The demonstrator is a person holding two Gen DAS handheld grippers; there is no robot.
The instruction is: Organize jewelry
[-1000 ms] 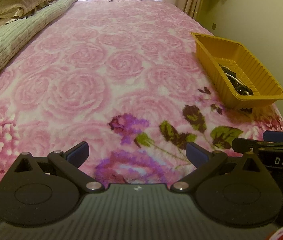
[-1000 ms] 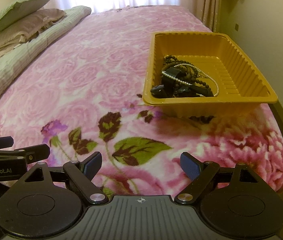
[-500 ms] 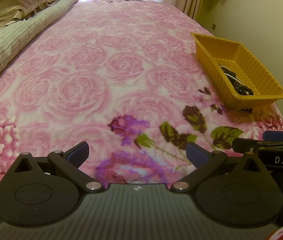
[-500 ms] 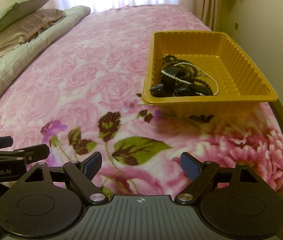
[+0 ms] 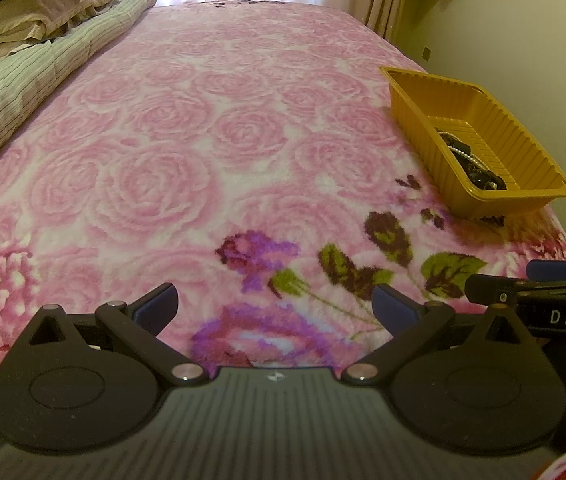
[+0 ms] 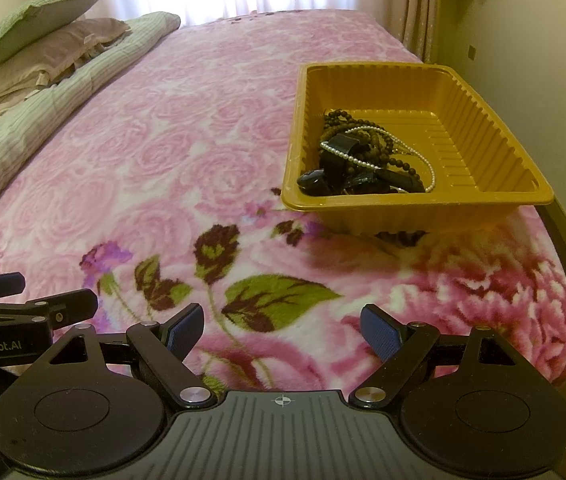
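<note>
We hold both grippers low over the near edge of the bed (image 6: pixel 187 128), side by side, and neither carries anything. The left gripper (image 5: pixel 275 308) has its jaws spread wide with only the rose-patterned blanket between them; the right gripper (image 6: pixel 282 330) is spread just as wide and equally empty.

The jewelry (image 6: pixel 363 160) all lies in the yellow tray (image 6: pixel 495 128), which sits on the blanket at the bed's right side, ahead of the right gripper and well apart from the left. It is bunched into the tray's near-left corner: dark bead strands, a thin white pearl strand (image 6: pixel 429 170) draped across them, and some glossy black pieces whose kind we cannot make out. From the left wrist view only a sliver of the heap shows over the tray wall (image 5: pixel 423 128).

We judge that nothing loose remains on the blanket, so the gathering looks finished, or the sorting of the tangled heap has yet to start. If sorting is next, the right gripper is the closer one: it needs to reach forward over the near rim, come down on a single strand, and close gently so the pearls do not drag the beads along.
</note>
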